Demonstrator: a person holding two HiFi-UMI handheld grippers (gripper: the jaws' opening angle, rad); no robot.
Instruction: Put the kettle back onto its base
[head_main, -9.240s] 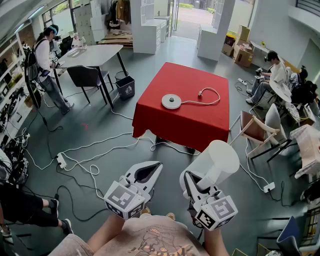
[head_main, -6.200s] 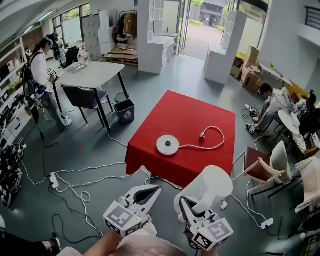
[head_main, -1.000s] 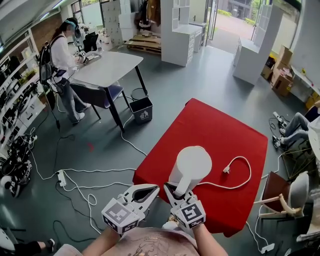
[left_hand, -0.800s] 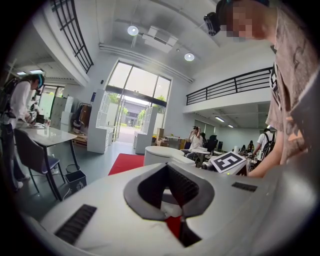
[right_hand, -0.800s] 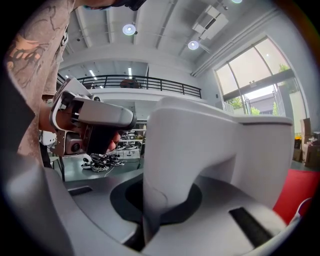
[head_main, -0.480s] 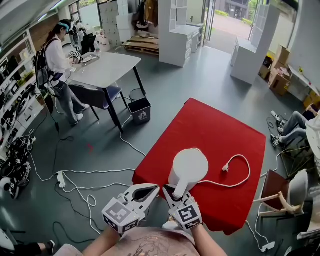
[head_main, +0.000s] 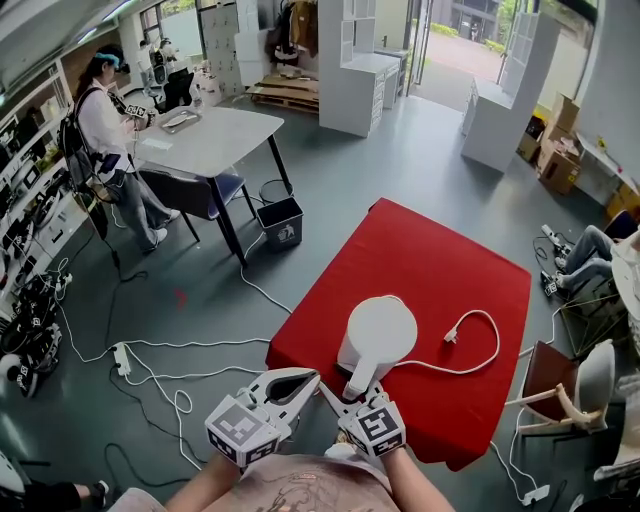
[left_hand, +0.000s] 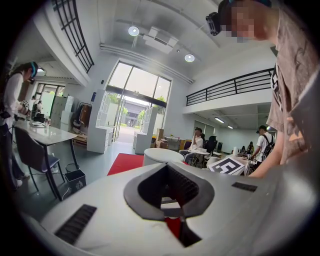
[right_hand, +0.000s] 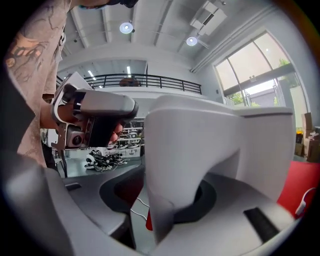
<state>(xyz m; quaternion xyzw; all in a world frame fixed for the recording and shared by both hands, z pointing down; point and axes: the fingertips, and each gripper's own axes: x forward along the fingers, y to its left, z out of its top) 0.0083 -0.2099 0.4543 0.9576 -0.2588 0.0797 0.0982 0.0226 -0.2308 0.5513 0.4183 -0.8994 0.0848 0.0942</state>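
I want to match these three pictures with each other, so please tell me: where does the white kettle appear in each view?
Head view: the white plastic kettle stands lower centre, near the table's front edge.
Left gripper view: the kettle is small, just below centre.
Right gripper view: the kettle is large, filling centre and right.
Shared landmark: the red tablecloth.

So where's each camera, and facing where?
Head view: on the head, looking down at kettle on red table; left gripper, right gripper show.
Left gripper view: on left gripper, facing the table past shut jaws; shirt shows.
Right gripper view: on right gripper, jaws just opened around the kettle handle; shirt shows.
All three show the kettle.
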